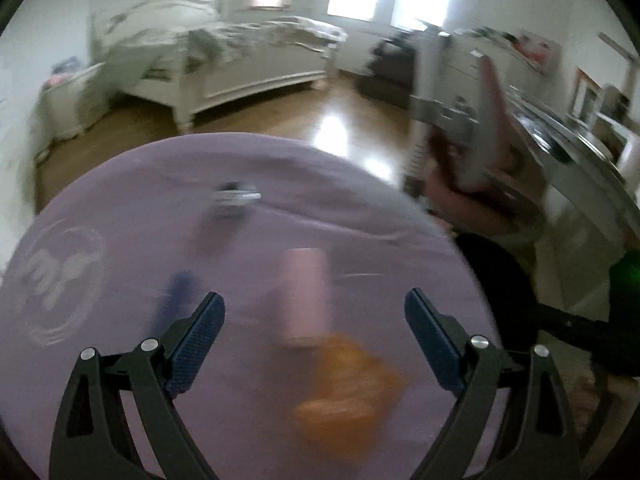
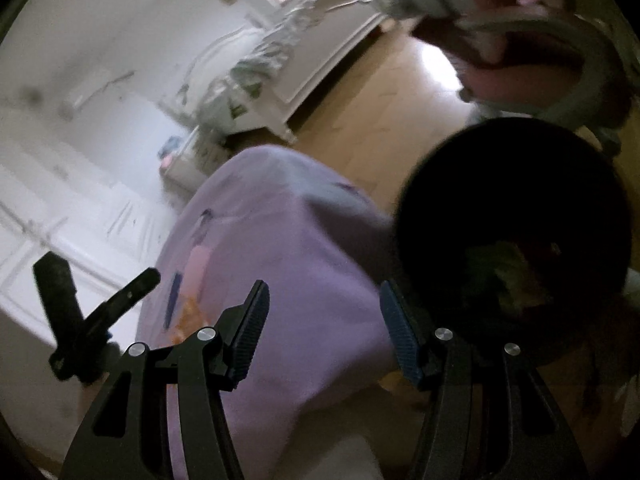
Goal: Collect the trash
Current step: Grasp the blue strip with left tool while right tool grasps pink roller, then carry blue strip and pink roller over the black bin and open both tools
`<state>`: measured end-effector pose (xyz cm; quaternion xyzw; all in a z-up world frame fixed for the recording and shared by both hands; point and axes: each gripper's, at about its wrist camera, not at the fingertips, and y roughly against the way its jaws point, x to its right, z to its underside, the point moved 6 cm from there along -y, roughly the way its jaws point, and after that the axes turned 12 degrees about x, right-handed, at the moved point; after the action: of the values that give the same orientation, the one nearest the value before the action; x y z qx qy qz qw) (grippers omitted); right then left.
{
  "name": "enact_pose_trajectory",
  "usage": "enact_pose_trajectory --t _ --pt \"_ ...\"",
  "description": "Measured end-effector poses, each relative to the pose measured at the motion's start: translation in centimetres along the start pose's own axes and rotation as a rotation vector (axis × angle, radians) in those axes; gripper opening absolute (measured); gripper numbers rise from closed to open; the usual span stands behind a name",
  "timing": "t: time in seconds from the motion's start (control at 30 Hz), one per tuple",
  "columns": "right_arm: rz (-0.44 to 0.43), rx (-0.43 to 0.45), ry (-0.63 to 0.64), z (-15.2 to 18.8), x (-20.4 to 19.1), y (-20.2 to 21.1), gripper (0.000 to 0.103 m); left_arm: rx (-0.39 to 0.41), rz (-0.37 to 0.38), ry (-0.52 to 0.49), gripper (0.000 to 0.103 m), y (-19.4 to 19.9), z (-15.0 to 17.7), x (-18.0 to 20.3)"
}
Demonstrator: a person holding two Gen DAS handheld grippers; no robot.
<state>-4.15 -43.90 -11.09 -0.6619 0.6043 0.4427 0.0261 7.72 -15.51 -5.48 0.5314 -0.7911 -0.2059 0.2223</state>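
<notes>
Left gripper [image 1: 314,322] wide open and empty over the purple-covered table [image 1: 120,208]; right gripper [image 2: 324,320] also wide, beside the black bin [image 2: 516,224].

Orange wrapper [image 1: 344,392] lies just below the pink cup [image 1: 306,296]: likely light, crinkly, slippery; pinch a raised fold. The cup looks light and crushable; grip mid-wall gently.
</notes>
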Motion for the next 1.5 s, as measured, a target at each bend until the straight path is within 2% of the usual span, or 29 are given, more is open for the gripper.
enact_pose_trajectory --t 0.07,0.2,0.33,0.43,0.47,0.57,0.63,0.73,0.8,0.83,0.87,0.9,1.0,1.1,1.17,1.27,1.5 --pt "-0.014 -0.021 0.035 0.5 -1.8 -0.8 0.058 0.005 -0.053 0.026 0.091 0.4 0.2 -3.2" --pt "-0.037 -0.061 0.098 1.5 -5.4 -2.7 0.058 -0.019 -0.109 0.070 0.090 0.3 1.0 -7.8" --pt "-0.062 -0.097 0.170 2.3 -9.3 -5.0 0.058 -0.057 -0.151 0.035 0.090 -0.7 1.6 -10.1" --pt "-0.076 -0.115 0.220 2.4 -12.0 -7.0 0.058 -0.082 -0.145 0.007 0.090 -1.8 1.8 -10.5" --pt "-0.076 -0.118 0.235 2.6 -12.7 -7.5 0.058 -0.087 -0.139 0.003 0.087 -2.1 1.8 -10.4" --pt "-0.062 -0.129 0.303 2.6 -14.9 -9.8 0.058 -0.121 -0.117 -0.039 0.066 -3.3 2.2 -10.1" --pt "-0.050 -0.146 0.347 2.6 -16.3 -11.8 0.058 -0.118 -0.144 -0.093 0.066 -3.6 2.3 -9.8" --pt "-0.023 -0.164 0.397 2.6 -17.9 -14.6 0.058 -0.107 -0.145 -0.104 0.057 -3.6 2.2 -10.0" --pt "-0.008 -0.180 0.431 2.7 -18.7 -16.1 0.056 -0.095 -0.157 -0.107 0.040 -3.7 2.0 -10.4" --pt "0.002 -0.183 0.451 2.8 -19.1 -16.8 0.056 -0.091 -0.164 -0.107 0.035 -3.7 1.9 -10.6" --pt "0.011 -0.188 0.481 3.0 -19.6 -17.5 0.053 -0.086 -0.171 -0.105 0.026 -3.6 1.8 -11.0" --pt "0.022 -0.199 0.507 3.4 -19.9 -18.2 0.046 -0.083 -0.179 -0.104 0.018 -3.7 1.7 -11.2" --pt "0.079 -0.217 0.608 4.6 -20.5 -19.5 0.037 -0.072 -0.164 -0.066 0.016 -3.4 1.8 -11.8" --pt "0.087 -0.195 0.648 5.0 -21.0 -19.5 0.034 -0.068 -0.146 -0.024 0.016 -2.8 1.9 -12.2" --pt "0.042 -0.191 0.609 5.1 -21.1 -19.1 0.033 -0.058 -0.120 0.019 0.016 -1.8 2.0 -12.4" --pt "-0.023 -0.139 0.545 4.5 -21.2 -17.3 0.033 -0.037 -0.094 0.041 0.016 -0.1 1.5 -11.9" --pt "-0.112 -0.030 0.395 1.4 -19.3 -11.1 0.033 0.044 -0.015 -0.018 0.016 4.0 -0.8 -6.4"
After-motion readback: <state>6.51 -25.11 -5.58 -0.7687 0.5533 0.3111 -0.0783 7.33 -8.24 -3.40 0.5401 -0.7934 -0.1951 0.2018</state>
